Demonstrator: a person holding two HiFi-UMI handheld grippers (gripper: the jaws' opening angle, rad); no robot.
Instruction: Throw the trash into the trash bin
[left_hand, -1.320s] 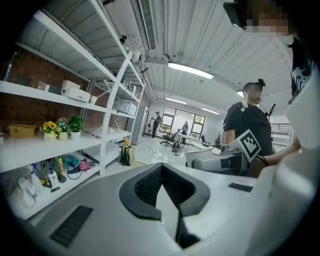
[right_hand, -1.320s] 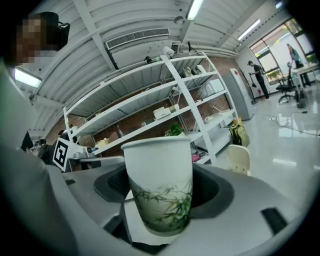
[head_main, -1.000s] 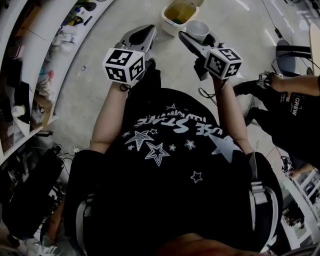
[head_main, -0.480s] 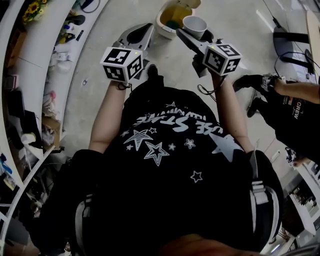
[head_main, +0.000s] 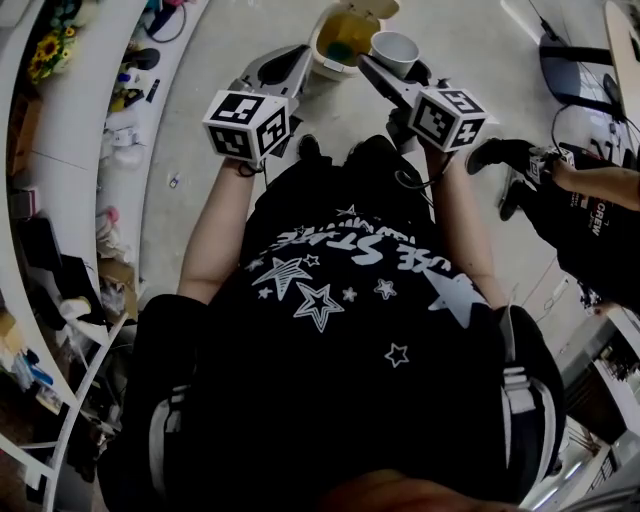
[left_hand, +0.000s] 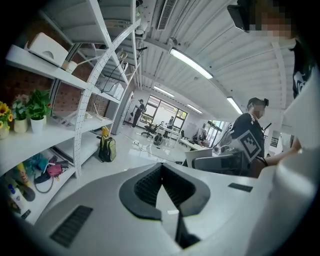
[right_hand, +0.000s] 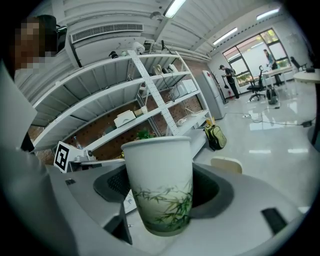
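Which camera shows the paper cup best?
The right gripper view: the paper cup fills its centre, upright in the right tool, bamboo print plain. The head view shows only its open mouth from above. I can't make it out in the left gripper view.

Black shirt (head_main: 340, 270) of the person wearing the camera: white lettering among stars, seen upside down. The large line reads "USE STATE", its start hidden by a fold, and the smaller line above it is illegible. Second person's dark shirt (head_main: 598, 215), right edge: "CREW". Left cube (head_main: 246, 125) and right cube (head_main: 447, 115): black-and-white square code markers, without letters.
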